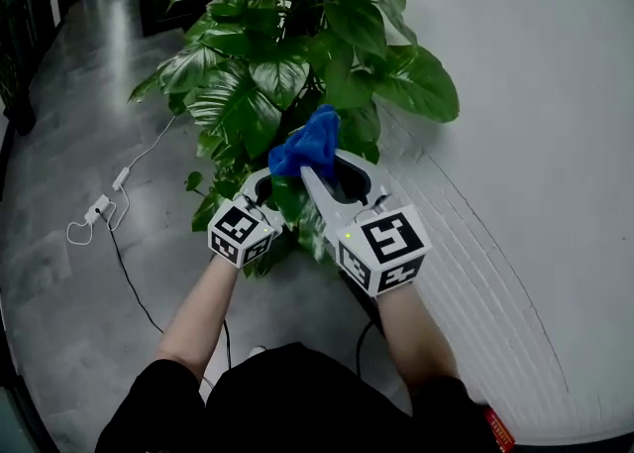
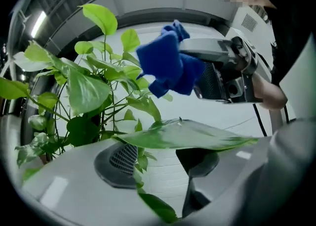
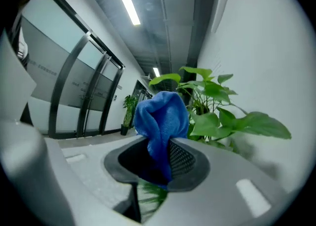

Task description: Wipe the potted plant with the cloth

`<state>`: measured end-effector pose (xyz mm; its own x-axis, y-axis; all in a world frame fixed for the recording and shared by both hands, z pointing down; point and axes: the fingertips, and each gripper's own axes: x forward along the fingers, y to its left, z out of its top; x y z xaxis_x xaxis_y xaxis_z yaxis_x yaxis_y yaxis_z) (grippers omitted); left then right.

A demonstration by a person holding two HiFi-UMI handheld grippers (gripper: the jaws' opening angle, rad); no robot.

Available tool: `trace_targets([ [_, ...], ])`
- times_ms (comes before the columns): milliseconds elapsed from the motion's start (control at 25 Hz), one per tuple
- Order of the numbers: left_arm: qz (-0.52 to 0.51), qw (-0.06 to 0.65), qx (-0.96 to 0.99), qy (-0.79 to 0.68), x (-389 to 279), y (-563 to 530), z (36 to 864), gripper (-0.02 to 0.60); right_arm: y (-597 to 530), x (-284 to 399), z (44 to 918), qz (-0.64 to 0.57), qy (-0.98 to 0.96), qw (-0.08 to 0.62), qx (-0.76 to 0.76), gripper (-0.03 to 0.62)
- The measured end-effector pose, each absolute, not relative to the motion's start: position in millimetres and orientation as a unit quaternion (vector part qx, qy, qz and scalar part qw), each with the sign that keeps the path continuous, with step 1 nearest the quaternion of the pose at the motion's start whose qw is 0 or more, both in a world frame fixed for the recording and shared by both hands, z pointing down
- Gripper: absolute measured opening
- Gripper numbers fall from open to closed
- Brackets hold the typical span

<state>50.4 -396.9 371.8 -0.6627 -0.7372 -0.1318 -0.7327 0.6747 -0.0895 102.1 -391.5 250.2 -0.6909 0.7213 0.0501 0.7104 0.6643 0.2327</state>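
Left gripper (image 2: 160,163): jaws stand wide apart, nothing clamped. A broad green leaf (image 2: 182,135) runs almost edge-on across the gap just above the two grey pads. Neither pad presses on it, and a smaller leaf pokes up lower in the same gap. Right gripper (image 3: 158,165): clenched on the blue cloth (image 3: 163,116). The fabric is pinched between the ribbed pads, and a loose bunch bulges out past the jaw tips. From the head view, both grippers point away from me into the near side of the potted plant (image 1: 297,55). The left one sits lower, with its tips buried among the leaves. The right one is just beside it and higher, carrying the cloth bunch against the dark foliage at the plant's middle. I cannot tell whether the cloth actually touches a leaf. In the left gripper view, the cloth and the right gripper's jaws hang above the broad leaf and apart from it. The plant stands on the grey floor (image 1: 59,273) close beside the white wall (image 1: 535,94), and its pot is hidden under the leaves. A white cable with a plug block (image 1: 99,211) lies on the floor to the plant's left, well apart from both grippers.
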Motion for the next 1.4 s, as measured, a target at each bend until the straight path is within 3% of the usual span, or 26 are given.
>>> trace_targets([
  [200,-0.096,0.102,-0.418,0.897,48,-398,368,0.241,-379,67,275,0.064,0.933,-0.034,0.352,0.109],
  [360,-0.139,0.112,-0.42,0.89,47,-398,371,0.241,-364,60,299,0.09,0.933,-0.062,0.342,0.109],
  [760,-0.079,0.086,-0.439,0.891,52,-393,385,0.241,-364,88,338,0.109,0.927,-0.091,0.347,0.109],
  [1400,-0.038,0.059,-0.398,0.915,53,-390,395,0.247,-394,142,353,0.116,0.913,-0.049,0.389,0.109],
])
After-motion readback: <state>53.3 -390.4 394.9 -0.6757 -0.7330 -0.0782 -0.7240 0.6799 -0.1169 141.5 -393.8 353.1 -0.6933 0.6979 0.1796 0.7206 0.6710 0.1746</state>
